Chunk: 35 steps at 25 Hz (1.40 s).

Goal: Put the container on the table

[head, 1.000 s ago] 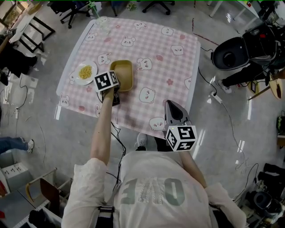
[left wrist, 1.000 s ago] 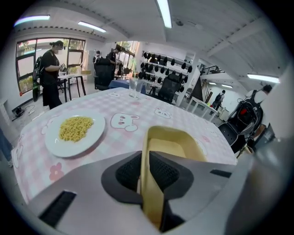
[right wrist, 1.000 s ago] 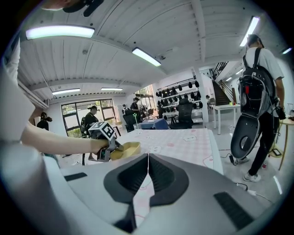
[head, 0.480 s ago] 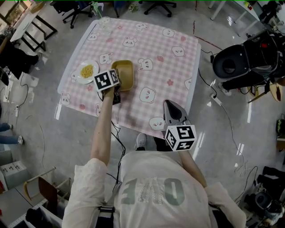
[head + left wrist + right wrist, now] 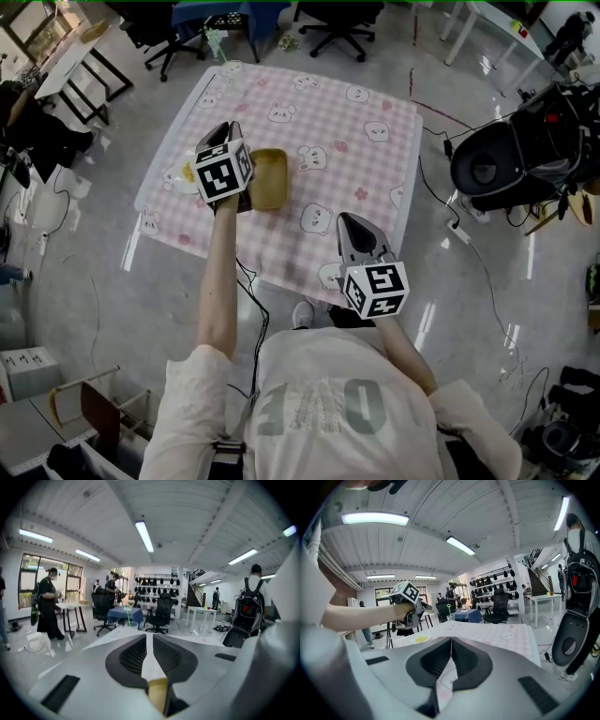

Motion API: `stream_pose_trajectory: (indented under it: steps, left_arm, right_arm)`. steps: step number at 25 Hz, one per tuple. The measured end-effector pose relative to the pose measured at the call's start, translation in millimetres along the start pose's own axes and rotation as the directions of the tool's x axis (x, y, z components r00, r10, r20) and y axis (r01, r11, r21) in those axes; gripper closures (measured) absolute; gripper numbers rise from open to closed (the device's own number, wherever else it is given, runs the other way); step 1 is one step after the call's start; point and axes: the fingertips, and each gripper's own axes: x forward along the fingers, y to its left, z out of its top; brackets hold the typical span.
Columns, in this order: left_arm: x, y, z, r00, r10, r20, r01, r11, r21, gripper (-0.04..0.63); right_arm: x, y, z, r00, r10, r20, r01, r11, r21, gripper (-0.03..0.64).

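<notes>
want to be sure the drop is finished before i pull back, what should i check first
1. Container resting on the table: ok, flat on the checked cloth, well inside the edges.
2. Left gripper free of it: ok, its fingers are closing with nothing pressed between them, and it hangs above the table.
3. Right gripper empty: ok, fingers together on nothing.
4. Plate apart from the container: cannot tell, the left gripper covers the gap.
5. Glass upright: ok, at the far edge.
</notes>
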Motion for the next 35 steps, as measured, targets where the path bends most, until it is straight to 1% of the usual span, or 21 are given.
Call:
stream_pose_trajectory:
  steps: [1, 3, 6, 9, 12, 14, 16, 20, 22, 24, 26, 35]
  left_arm:
    - [-7.8, -0.5, 15.3, 0.998, 0.011, 0.056, -0.013, 0.999, 0.032, 0.537]
    - [-29.4, -5.3, 42.3, 0.986, 0.018, 0.166, -0.032, 0.996, 0.083, 0.557]
    - [-70.3, -11.5, 69.2, 0.954, 0.004, 0.3, -0.049, 0.989, 0.143, 0.561]
    - [-111.6, -18.5, 76.1, 0.921, -0.004, 0.389, -0.063, 0.985, 0.159, 0.561]
    - [-148.1, -29.4, 64.6, 0.899, -0.004, 0.437, -0.067, 0.987, 0.148, 0.561]
    - [-165.4, -35.1, 51.1, 0.892, 0.011, 0.452, -0.084, 0.986, 0.142, 0.561]
    - [-177.3, -39.1, 34.2, 0.892, 0.034, 0.451, -0.099, 0.988, 0.12, 0.561]
    - [-195.2, -50.2, -6.6, 0.909, 0.064, 0.411, -0.097, 0.994, 0.058, 0.563]
    - [-202.2, -54.5, -23.0, 0.915, 0.079, 0.395, -0.104, 0.994, 0.041, 0.563]
    - [-203.2, -57.6, -34.5, 0.922, 0.082, 0.378, -0.105, 0.994, 0.041, 0.565]
    - [-201.3, -58.5, -39.6, 0.927, 0.083, 0.366, -0.109, 0.993, 0.052, 0.565]
    - [-197.7, -59.3, -36.3, 0.927, 0.091, 0.363, -0.127, 0.989, 0.076, 0.565]
  right_arm:
    - [2.5, 0.4, 3.7, 1.0, 0.007, 0.009, -0.007, 1.0, -0.002, 0.588]
    - [3.1, 1.0, 11.3, 1.0, 0.017, 0.026, -0.017, 1.0, -0.006, 0.588]
    - [3.2, 8.8, 20.4, 0.999, 0.028, 0.044, -0.027, 1.0, -0.012, 0.588]
    - [4.1, 14.3, 24.0, 0.998, 0.041, 0.052, -0.04, 0.999, -0.016, 0.588]
    - [1.1, 15.9, 24.4, 0.997, 0.046, 0.055, -0.045, 0.999, -0.019, 0.588]
    - [2.5, 16.4, 26.6, 0.997, 0.052, 0.06, -0.051, 0.998, -0.02, 0.588]
    - [5.6, 16.8, 30.3, 0.996, 0.061, 0.067, -0.059, 0.998, -0.025, 0.588]
    - [2.6, 15.6, 31.6, 0.995, 0.063, 0.077, -0.06, 0.997, -0.039, 0.588]
    - [-1.3, 14.0, 31.0, 0.995, 0.061, 0.078, -0.058, 0.997, -0.046, 0.588]
    - [-5.7, 12.2, 30.9, 0.995, 0.057, 0.081, -0.052, 0.997, -0.063, 0.588]
    - [-9.4, 10.3, 31.0, 0.995, 0.051, 0.084, -0.044, 0.996, -0.078, 0.588]
    - [-15.0, 2.5, 35.4, 0.994, 0.036, 0.105, -0.028, 0.997, -0.074, 0.588]
